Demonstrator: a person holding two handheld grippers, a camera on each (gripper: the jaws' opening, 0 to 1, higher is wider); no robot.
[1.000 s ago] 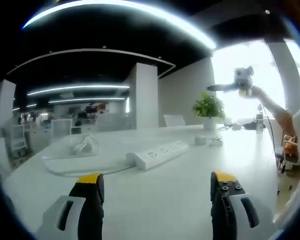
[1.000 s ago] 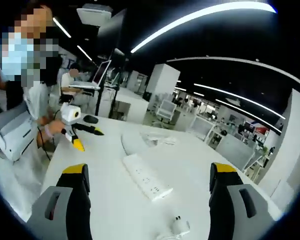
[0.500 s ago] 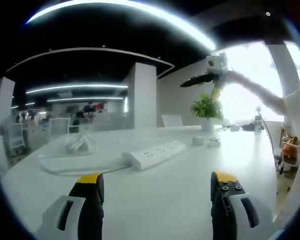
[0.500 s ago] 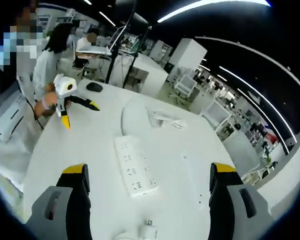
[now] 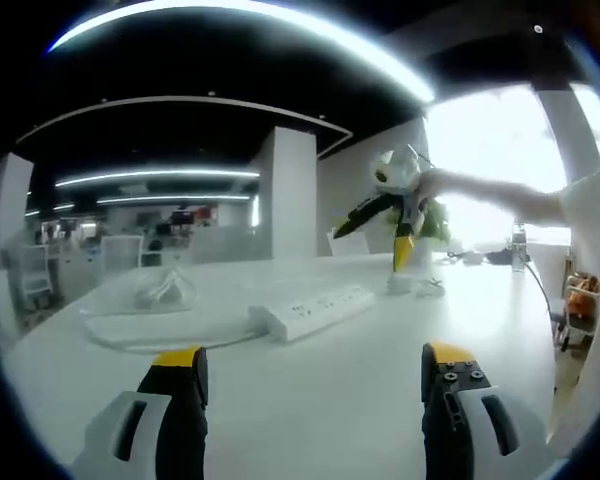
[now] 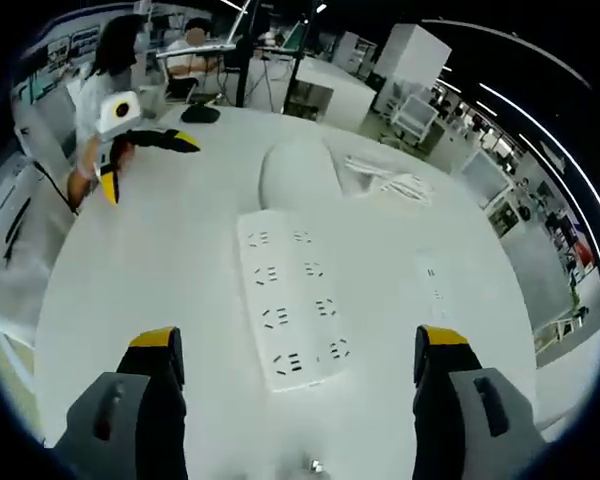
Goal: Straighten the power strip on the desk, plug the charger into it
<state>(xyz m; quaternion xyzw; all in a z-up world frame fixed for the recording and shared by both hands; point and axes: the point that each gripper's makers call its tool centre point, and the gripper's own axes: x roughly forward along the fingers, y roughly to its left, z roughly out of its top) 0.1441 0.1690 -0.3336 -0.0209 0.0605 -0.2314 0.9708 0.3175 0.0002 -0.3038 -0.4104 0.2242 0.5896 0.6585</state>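
the white power strip (image 6: 298, 308) lies mid-tabletop directly below the right gripper (image 6: 295, 350), its long axis running straight ahead between wide-open, empty jaws, while the left gripper (image 5: 315, 375), also wide open, sits farther back near the tabletop edge.

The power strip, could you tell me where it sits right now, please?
In the right gripper view the power strip lies flat on the white desk, between and just beyond the open right hand-held gripper; in the left gripper view, mid-desk.
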